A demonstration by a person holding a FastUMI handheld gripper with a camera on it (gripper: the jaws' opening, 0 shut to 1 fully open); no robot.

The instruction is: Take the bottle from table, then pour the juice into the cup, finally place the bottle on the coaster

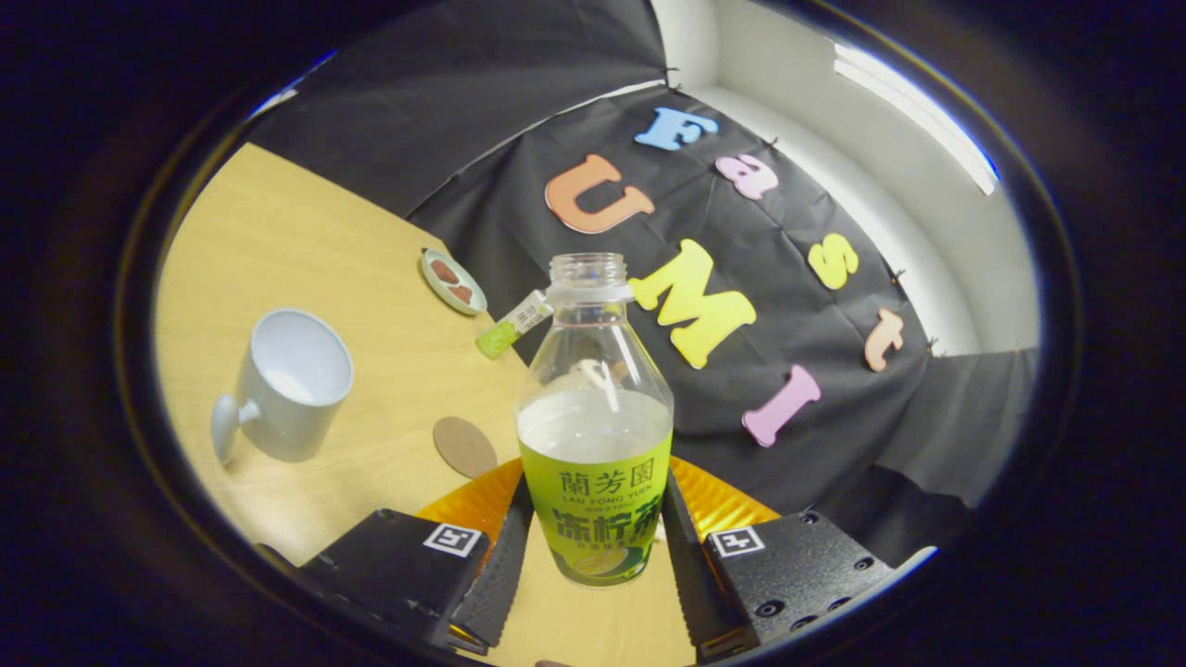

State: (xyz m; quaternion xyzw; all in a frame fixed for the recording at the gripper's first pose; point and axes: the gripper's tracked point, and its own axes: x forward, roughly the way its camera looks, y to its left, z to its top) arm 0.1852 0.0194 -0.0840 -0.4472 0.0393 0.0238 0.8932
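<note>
Bottle [594,435] uncapped, half full of pale juice, clamped between jaws; cup [283,384] apart.

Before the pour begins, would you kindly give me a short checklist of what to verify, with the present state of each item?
1. Grip: gripper jaws press both sides of the bottle at its label: ok.
2. Bottle open: no cap on the neck: ok.
3. Juice left: liquid stands just above the label: ok.
4. Cup upright, mouth open, on the table: ok.
5. Bottle mouth over cup: cup sits well off to the side: not ok.
6. Coaster free for later placing: ok.
</note>
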